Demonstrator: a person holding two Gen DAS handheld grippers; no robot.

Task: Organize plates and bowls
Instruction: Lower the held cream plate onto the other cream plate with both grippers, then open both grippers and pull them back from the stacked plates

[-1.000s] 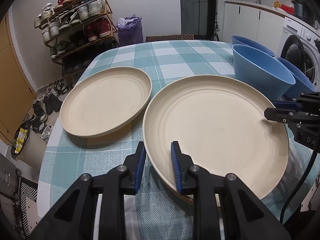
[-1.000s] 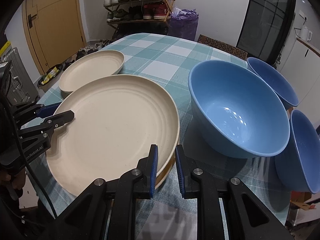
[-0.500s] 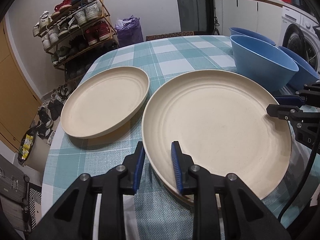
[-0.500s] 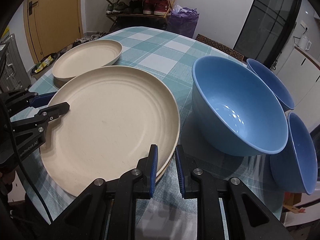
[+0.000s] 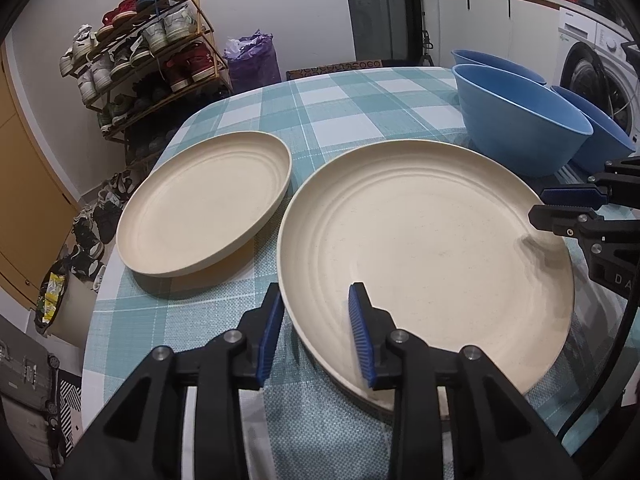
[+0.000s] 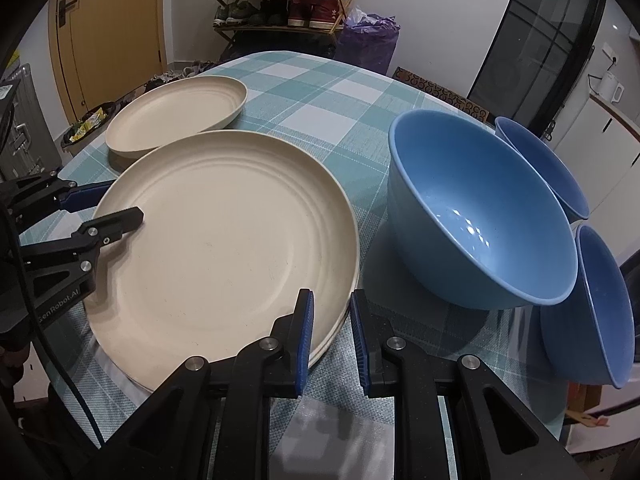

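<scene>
A large cream plate [image 5: 424, 248] lies on the checked tablecloth, and in the right wrist view the large plate [image 6: 224, 240] rests on a second rim just beneath it. My left gripper [image 5: 316, 332] straddles its near-left rim with jaws opening, one pad over the plate and one outside, not pressing. From the right wrist view the left gripper [image 6: 120, 204] shows at the plate's left edge. My right gripper [image 6: 332, 340] is shut on the opposite rim, and the left wrist view shows this right gripper [image 5: 540, 206] at the plate's right edge. A smaller cream plate [image 5: 208, 204] sits apart to the left.
Three blue bowls stand right of the plates: a big one [image 6: 480, 216], one behind it [image 6: 536, 160] and one tilted at the table edge [image 6: 596, 304]. Beyond the table are a shoe rack [image 5: 152, 60], a purple bag [image 5: 252, 60] and a washing machine [image 5: 600, 76].
The left gripper's jaws have spread a little around the plate's rim. The right gripper stays shut on the rim, and the large plate has hardly shifted.
</scene>
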